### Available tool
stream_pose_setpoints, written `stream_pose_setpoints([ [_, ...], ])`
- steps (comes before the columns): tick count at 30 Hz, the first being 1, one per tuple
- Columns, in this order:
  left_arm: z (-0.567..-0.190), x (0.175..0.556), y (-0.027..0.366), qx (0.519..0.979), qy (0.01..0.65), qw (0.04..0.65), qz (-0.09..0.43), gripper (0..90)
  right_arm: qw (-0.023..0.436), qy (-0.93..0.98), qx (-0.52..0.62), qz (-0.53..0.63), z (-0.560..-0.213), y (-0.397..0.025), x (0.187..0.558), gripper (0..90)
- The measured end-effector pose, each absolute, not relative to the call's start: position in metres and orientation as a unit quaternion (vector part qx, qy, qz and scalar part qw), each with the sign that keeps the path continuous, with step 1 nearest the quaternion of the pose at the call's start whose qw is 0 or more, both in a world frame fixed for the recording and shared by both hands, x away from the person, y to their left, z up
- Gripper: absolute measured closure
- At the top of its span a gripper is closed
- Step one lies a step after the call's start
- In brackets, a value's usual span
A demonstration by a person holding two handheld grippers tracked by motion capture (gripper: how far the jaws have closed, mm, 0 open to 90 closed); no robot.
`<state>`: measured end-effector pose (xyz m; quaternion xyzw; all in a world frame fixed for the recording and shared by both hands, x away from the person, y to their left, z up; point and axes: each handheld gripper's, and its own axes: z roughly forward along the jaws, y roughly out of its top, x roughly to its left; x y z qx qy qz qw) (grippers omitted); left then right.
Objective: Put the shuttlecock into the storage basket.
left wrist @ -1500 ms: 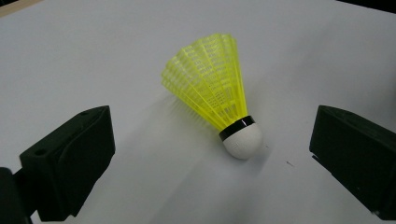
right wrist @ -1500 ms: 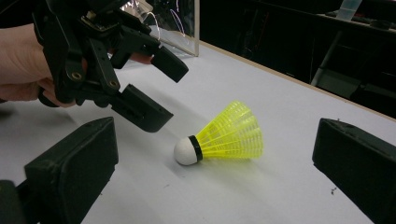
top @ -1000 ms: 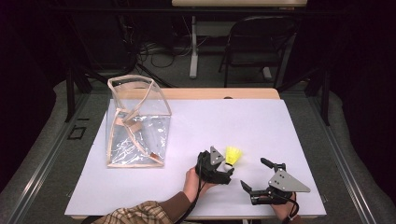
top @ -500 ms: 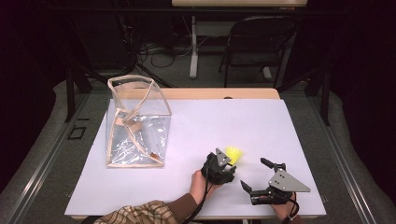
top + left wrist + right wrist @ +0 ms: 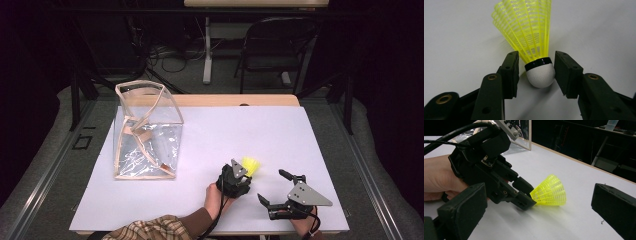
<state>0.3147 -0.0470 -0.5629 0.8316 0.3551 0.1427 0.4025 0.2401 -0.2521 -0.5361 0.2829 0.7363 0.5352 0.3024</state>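
Yellow plastic mesh shuttlecock w/ white rounded cork and black band (image 5: 537, 47) lay on its side on white table cover (image 5: 260, 130), near front edge, right of centre. Left gripper (image 5: 537, 71) sat around the cork end: jaws narrow, a slim gap each side of cork, not clamped. Right gripper (image 5: 274, 186) was just beside it on the right, jaws wide, holding nothing. Clear plastic bag w/ tan edging (image 5: 145, 132) stood well apart at left. No readable text or labels anywhere.

Left gripper (image 5: 241, 176) at yellow shuttlecock (image 5: 250, 165)
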Motion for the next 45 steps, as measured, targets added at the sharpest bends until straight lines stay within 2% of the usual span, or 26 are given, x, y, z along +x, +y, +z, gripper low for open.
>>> stream_pose_setpoints([
  [7,-0.563,0.315,-0.046,0.831,0.358,0.403,0.138,62.6,0.301,0.737,0.282,0.535,-0.536,-0.252,0.24,0.0],
  [12,-0.563,0.315,-0.045,0.828,0.361,0.408,0.135,64.3,0.301,0.736,0.282,0.536,-0.536,-0.252,0.24,0.0],
  [21,-0.562,0.314,-0.04,0.814,0.377,0.425,0.121,64.6,0.301,0.738,0.283,0.534,-0.536,-0.252,0.24,0.0],
  [45,-0.547,0.319,-0.024,0.8,0.366,0.459,0.122,64.6,0.301,0.738,0.283,0.534,-0.536,-0.252,0.24,0.0],
])
